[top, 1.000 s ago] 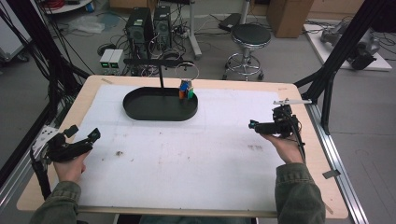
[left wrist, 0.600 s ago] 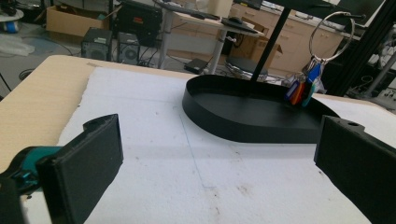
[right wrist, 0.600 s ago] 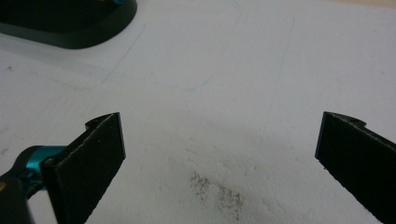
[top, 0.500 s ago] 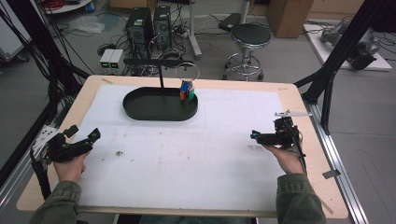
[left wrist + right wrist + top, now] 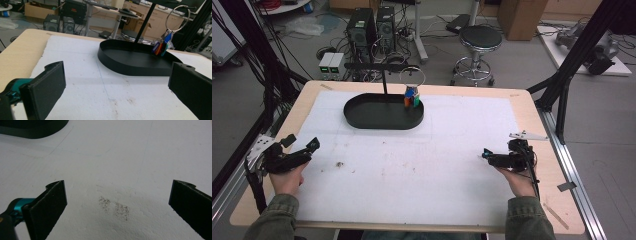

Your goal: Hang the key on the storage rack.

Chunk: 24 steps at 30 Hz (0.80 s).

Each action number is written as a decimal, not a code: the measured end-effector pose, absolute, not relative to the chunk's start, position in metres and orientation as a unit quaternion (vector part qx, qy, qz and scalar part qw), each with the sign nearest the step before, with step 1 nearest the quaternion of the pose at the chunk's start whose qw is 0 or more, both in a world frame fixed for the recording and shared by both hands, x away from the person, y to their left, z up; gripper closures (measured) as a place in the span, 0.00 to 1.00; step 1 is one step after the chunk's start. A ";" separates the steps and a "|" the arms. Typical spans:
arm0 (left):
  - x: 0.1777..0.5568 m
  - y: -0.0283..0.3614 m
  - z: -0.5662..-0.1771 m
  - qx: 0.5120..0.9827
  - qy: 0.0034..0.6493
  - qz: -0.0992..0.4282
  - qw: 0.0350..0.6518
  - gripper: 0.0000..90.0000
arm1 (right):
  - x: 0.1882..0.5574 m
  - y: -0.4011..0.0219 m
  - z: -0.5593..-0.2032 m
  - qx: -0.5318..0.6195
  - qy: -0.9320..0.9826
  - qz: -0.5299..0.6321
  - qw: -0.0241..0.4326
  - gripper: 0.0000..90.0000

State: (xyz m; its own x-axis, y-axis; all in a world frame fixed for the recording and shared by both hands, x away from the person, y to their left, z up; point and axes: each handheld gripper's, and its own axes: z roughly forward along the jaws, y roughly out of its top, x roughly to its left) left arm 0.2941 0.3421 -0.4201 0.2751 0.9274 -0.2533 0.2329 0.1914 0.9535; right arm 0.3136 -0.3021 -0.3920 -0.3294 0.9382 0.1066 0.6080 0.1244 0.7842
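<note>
A black oval tray [image 5: 362, 117] sits at the back middle of the white mat. A thin black post [image 5: 384, 82] rises from its far rim, and a metal ring [image 5: 412, 76] with small coloured tags [image 5: 411, 96] hangs over the tray's right end. My left gripper [image 5: 309, 149] rests near the table's left edge, open and holding nothing; its view shows the tray [image 5: 135, 62] and tags [image 5: 161, 47] ahead between wide jaws. Low over the mat at the right, my right gripper [image 5: 487, 156] points left, open and holding nothing.
The white mat [image 5: 437, 150] covers most of the wooden table [image 5: 532, 105]. Dark specks [image 5: 115, 207] lie on the mat between the right jaws, and more specks [image 5: 339, 164] near the left hand. A black frame strut [image 5: 562, 95] stands at the right rear corner.
My right gripper has come down and back toward the person, ending low over the mat. The left gripper and the tray have stayed put.
</note>
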 end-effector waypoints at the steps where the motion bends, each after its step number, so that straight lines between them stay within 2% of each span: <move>1: 0.294 0.342 -0.420 0.558 0.520 0.304 0.571 0.02 | 0.312 -0.302 -0.393 0.538 0.717 0.386 0.218 0.01; 13: 0.294 0.342 -0.420 0.558 0.519 0.304 0.571 0.02 | 0.296 -0.309 -0.406 0.548 0.697 0.399 0.234 0.01; 24: 0.295 0.342 -0.421 0.560 0.520 0.303 0.569 0.02 | 0.285 -0.309 -0.412 0.541 0.675 0.422 0.270 0.01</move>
State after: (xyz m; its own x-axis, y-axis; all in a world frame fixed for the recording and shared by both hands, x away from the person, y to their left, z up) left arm 0.2946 0.3419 -0.4205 0.2760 0.9273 -0.2529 0.2379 0.1890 0.9527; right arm 0.2850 -0.3087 -0.4122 -0.2691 0.9587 0.0917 0.5024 0.0585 0.8626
